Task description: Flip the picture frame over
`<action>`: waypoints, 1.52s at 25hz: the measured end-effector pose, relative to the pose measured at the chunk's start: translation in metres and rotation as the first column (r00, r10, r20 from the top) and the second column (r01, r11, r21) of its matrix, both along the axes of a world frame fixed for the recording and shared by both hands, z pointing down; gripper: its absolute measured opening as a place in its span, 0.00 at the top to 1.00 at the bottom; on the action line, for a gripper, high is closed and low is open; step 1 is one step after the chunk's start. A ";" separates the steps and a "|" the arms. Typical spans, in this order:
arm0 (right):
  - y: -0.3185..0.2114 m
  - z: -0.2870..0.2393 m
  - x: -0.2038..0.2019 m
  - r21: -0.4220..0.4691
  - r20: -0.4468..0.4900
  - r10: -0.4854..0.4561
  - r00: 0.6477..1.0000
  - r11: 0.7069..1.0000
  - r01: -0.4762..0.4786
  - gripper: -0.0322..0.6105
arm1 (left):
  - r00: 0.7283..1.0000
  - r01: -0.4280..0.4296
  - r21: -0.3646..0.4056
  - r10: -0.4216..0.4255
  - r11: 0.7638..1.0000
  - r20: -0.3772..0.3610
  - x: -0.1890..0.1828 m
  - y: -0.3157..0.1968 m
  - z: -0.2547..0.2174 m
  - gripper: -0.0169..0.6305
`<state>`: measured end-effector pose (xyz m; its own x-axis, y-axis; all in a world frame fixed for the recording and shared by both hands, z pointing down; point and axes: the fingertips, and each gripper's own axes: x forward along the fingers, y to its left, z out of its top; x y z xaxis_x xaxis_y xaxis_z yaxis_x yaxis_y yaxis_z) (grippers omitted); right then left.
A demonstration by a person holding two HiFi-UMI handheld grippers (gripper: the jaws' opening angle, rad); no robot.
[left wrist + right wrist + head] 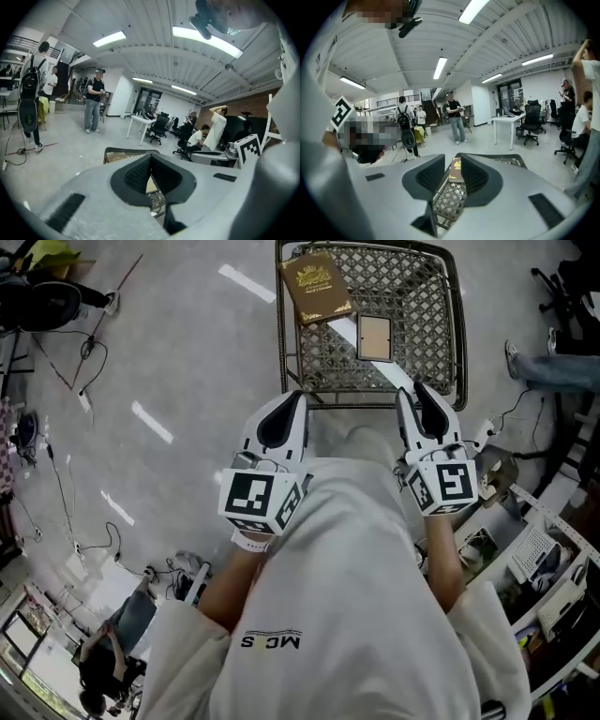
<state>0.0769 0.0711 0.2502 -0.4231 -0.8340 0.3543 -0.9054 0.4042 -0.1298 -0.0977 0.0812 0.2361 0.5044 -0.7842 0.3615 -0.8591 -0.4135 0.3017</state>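
A small picture frame [374, 337], with a wooden rim and a pale face, lies flat on a wire-mesh cart top [422, 296]. Both grippers hover just short of the cart's near edge, close to my body. My left gripper [298, 397] has its fingertips together with nothing between them. In the left gripper view a sliver of the frame [151, 185] shows through the slit behind the tips of the left gripper [151, 157]. My right gripper [411, 387] stands open and empty. In its own view the right gripper [453, 161] has its jaws framing a brown book [456, 169].
The brown book [317, 287] with gold print lies on the cart's far left corner. Cables [66, 362] trail over the floor at left. A shelf with clutter [544, 559] stands at right. People [93, 101], a white desk [513, 124] and office chairs stand farther off.
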 end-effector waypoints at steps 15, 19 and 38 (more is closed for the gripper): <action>-0.050 0.050 -0.004 -0.135 -0.030 -0.082 0.996 0.988 0.078 0.78 | 0.999 -0.021 -0.090 0.023 0.996 0.023 0.015 -0.042 0.026 0.94; -0.060 0.072 -0.004 -0.161 -0.050 -0.130 0.990 0.979 0.121 0.78 | 0.999 -0.032 -0.108 0.036 0.994 0.028 0.024 -0.049 0.040 0.94; -0.077 0.183 -0.018 -0.296 -0.261 -0.629 0.733 0.774 0.559 0.79 | 0.998 -0.014 -0.225 0.027 0.974 0.054 0.041 -0.055 0.118 0.94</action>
<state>0.0593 -0.0055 0.4331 -0.6387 -0.3547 0.6828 -0.4879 0.8729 -0.0029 -0.0568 0.0264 0.3544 0.4936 -0.6697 0.5549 -0.8692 -0.3588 0.3402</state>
